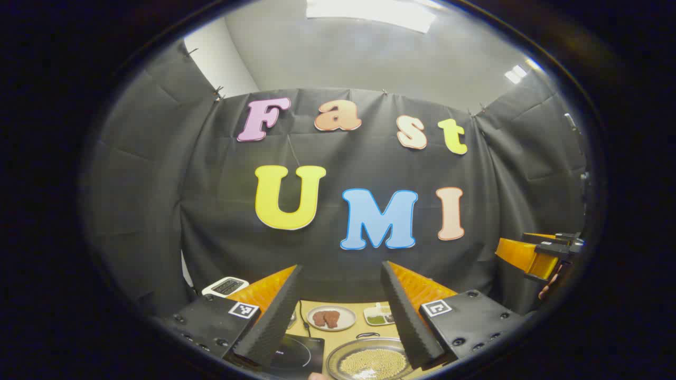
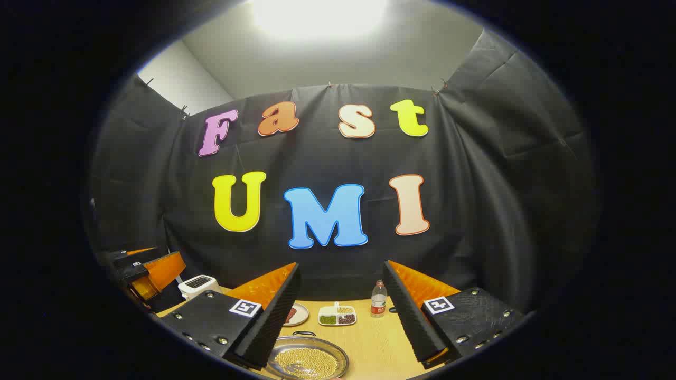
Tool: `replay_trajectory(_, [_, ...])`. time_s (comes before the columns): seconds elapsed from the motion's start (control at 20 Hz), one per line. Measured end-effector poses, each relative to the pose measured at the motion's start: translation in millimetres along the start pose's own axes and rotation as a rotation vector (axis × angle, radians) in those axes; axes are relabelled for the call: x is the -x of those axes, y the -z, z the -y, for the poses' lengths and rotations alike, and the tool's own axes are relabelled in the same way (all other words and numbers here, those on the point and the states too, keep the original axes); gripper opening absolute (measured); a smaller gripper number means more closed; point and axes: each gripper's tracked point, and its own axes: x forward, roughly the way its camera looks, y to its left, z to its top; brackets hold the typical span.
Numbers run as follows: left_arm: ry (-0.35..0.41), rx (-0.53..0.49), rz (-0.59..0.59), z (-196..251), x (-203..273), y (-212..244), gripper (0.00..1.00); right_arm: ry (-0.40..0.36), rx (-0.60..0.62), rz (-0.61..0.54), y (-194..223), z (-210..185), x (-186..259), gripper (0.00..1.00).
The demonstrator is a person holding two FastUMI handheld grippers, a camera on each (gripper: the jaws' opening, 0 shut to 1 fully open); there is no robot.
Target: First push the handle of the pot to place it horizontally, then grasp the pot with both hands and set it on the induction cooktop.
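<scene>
Left gripper view: left tool (image 1: 340, 311), ribbed wedge fingers spread apart, holding nothing. Just below and between them, round metal pot (image 1: 369, 360) of pale beads on the wooden desk (image 1: 348, 333); glossy black cooktop (image 1: 298, 352) beside its left finger. Round plate (image 1: 331, 318) beyond.

Right gripper view: right tool (image 2: 343, 311) apart, empty. Pot (image 2: 307, 361) below its left finger; plastic bottle (image 2: 378, 298) ahead.

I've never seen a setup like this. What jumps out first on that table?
A shiny round pot full of small pale beans sits nearest, on the wooden table. A dark induction cooktop lies right beside it. Farther back are a plate of brownish food, a divided dish and a bottle. Both grippers hang open above.
</scene>
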Motion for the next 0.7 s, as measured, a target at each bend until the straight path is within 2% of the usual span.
replay_trajectory(0.15, [-0.003, -0.001, -0.003, -0.5, 1.6, 1.1, 0.94, 0.008, 0.006, 0.004, 0.5, 3.3, 3.2, 0.96])
replay_trajectory(0.6, [-0.01, 0.01, -0.015, -5.0, 9.3, 3.3, 0.94, 0.011, 0.012, -0.002, 3.5, 4.5, 10.8, 0.96])
replay_trajectory(0.65, [-0.01, 0.008, -0.014, -4.5, 9.0, 4.6, 0.99, 0.011, 0.013, -0.005, 3.7, 3.8, 12.0, 0.96])
replay_trajectory(0.7, [-0.01, 0.009, -0.013, -5.1, 8.6, 2.9, 0.96, 0.012, 0.016, -0.008, 4.8, 4.6, 13.4, 0.96])
